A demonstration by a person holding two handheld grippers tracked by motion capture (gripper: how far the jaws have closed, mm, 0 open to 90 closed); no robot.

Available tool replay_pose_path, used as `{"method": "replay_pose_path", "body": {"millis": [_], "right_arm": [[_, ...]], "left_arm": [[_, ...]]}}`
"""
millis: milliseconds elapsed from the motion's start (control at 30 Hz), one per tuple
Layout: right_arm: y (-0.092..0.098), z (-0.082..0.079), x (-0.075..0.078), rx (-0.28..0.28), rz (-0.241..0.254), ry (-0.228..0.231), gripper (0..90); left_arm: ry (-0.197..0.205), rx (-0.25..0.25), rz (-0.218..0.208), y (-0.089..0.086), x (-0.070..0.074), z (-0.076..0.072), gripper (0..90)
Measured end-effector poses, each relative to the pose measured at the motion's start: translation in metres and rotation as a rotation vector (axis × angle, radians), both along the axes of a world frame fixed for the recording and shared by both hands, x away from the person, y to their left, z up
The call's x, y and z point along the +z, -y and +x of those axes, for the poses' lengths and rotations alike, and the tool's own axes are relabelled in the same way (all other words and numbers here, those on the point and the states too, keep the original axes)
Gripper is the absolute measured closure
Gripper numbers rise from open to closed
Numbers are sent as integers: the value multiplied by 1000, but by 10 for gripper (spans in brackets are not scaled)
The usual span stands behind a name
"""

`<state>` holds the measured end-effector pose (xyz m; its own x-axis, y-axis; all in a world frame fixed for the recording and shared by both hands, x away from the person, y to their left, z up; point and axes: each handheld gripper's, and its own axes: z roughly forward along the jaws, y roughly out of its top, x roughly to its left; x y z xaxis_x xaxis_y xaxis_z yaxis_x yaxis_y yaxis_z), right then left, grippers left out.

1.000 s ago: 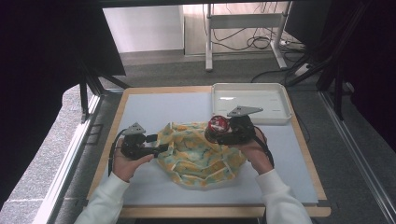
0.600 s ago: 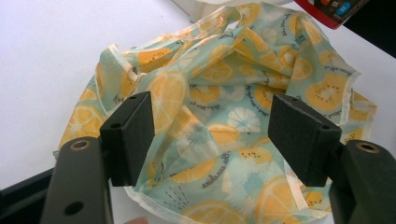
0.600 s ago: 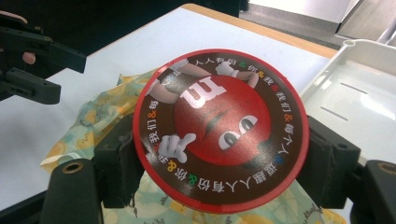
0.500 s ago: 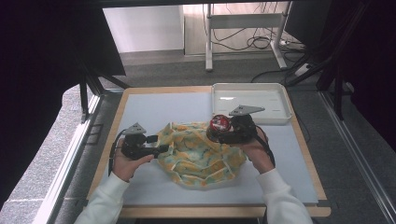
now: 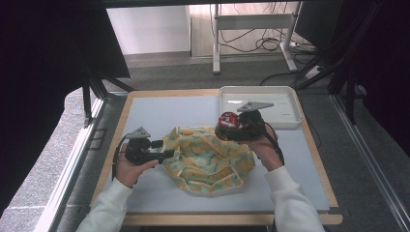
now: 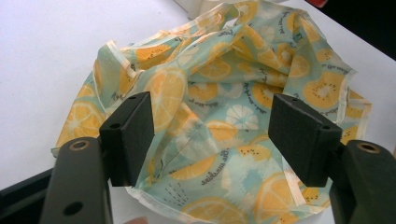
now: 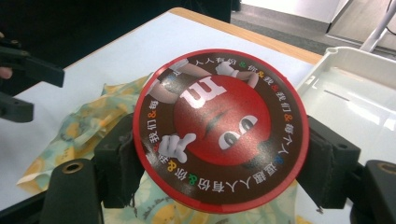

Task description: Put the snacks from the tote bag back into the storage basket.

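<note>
between the right gripper's jaws, the round red lid (image 7: pixel 220 128) bears a large white "m" on a cartoon red face, ringed by chinese characters reading "我们有你". beyond the left gripper's jaws, the citrus-print cloth (image 6: pixel 219 116) carries small script, too fine to read surely.
</note>
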<state>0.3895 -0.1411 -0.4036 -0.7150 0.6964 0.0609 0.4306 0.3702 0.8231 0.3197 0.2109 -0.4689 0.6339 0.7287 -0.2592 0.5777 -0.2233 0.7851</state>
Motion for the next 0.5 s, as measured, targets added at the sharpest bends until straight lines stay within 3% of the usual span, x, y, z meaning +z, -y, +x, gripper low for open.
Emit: {"method": "replay_pose_path", "body": {"millis": [500], "right_arm": [[0,28,2,-37,-21,-9,255]], "left_arm": [[-12,-10,-1,1,-1,1,316]]}}
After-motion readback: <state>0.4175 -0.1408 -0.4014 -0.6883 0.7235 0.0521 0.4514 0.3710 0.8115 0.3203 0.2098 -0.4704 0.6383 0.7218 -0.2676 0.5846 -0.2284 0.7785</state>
